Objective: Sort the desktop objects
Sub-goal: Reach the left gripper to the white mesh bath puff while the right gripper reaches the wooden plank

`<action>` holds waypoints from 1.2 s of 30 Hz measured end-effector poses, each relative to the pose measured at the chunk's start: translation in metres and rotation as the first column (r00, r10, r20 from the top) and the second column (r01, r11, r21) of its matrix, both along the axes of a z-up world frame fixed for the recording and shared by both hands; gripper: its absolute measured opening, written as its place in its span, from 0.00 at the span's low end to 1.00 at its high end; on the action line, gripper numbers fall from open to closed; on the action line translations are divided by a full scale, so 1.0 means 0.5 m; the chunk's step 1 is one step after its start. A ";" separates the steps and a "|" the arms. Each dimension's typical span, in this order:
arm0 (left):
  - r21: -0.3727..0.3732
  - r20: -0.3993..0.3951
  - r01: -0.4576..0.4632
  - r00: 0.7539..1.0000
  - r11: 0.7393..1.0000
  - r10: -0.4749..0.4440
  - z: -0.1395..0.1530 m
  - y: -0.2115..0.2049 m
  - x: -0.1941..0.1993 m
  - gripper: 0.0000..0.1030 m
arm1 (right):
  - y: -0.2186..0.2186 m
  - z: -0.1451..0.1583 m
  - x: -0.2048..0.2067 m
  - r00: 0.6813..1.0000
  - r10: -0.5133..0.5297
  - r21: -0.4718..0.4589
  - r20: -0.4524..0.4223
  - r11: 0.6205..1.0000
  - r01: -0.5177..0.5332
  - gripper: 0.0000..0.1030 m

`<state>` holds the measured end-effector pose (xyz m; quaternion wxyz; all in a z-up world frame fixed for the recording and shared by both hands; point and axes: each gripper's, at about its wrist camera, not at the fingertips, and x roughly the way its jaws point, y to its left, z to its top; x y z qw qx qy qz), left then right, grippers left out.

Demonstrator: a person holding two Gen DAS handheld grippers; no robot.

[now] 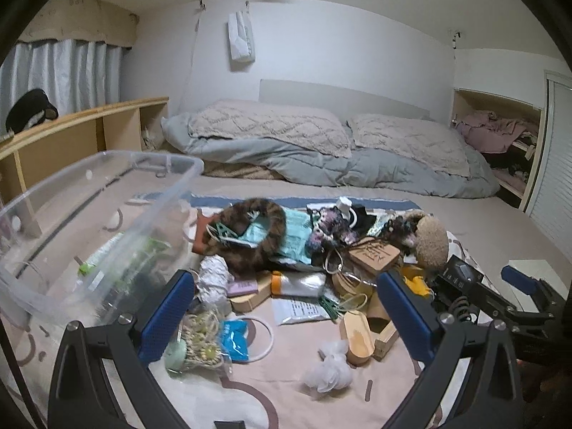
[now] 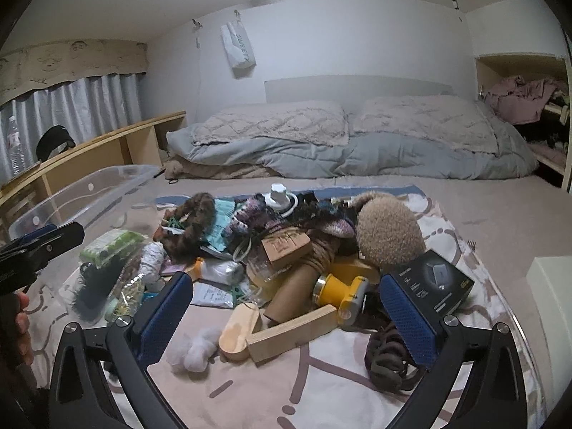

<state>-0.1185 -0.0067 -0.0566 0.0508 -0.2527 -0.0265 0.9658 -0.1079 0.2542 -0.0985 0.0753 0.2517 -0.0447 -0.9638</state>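
Note:
A pile of small objects lies on a pink patterned sheet (image 1: 286, 386) on the bed: a brown furry ring (image 1: 250, 228), a tan plush ball (image 1: 430, 239), a wooden oval tray (image 1: 357, 336), a white pompom (image 1: 330, 371), a blue packet (image 1: 234, 338). My left gripper (image 1: 286, 307) is open and empty above the pile's near edge. My right gripper (image 2: 286, 311) is open and empty over a wooden block (image 2: 293, 329) and a yellow tool (image 2: 343, 293). A black box (image 2: 434, 282) lies by its right finger. A clear plastic bin (image 1: 89, 214) holding some items stands at the left.
Pillows and a grey duvet (image 1: 321, 157) lie at the head of the bed. A wooden shelf (image 1: 71, 132) runs along the left. A cupboard with clothes (image 1: 500, 136) is at the right. A white box (image 2: 550, 293) sits at the right edge.

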 end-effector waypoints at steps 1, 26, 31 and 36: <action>0.006 0.007 0.000 1.000 1.000 0.000 -0.008 0.001 -0.003 1.00 | 0.001 -0.011 -0.005 1.000 -0.002 -0.003 0.008 1.000 0.002 1.00; 0.017 0.279 0.144 0.950 0.989 -0.143 -0.255 0.093 -0.052 0.78 | 0.028 -0.180 -0.071 0.970 -0.002 -0.041 0.244 0.999 0.012 1.00; 0.019 0.317 0.159 0.935 0.987 -0.157 -0.281 0.106 -0.056 0.77 | 0.037 -0.190 -0.075 0.958 -0.016 -0.090 0.286 0.995 0.043 1.00; 0.023 0.380 0.159 0.912 0.987 -0.156 -0.312 0.109 -0.066 0.67 | 0.032 -0.200 -0.078 0.947 -0.009 -0.160 0.322 0.985 0.064 1.00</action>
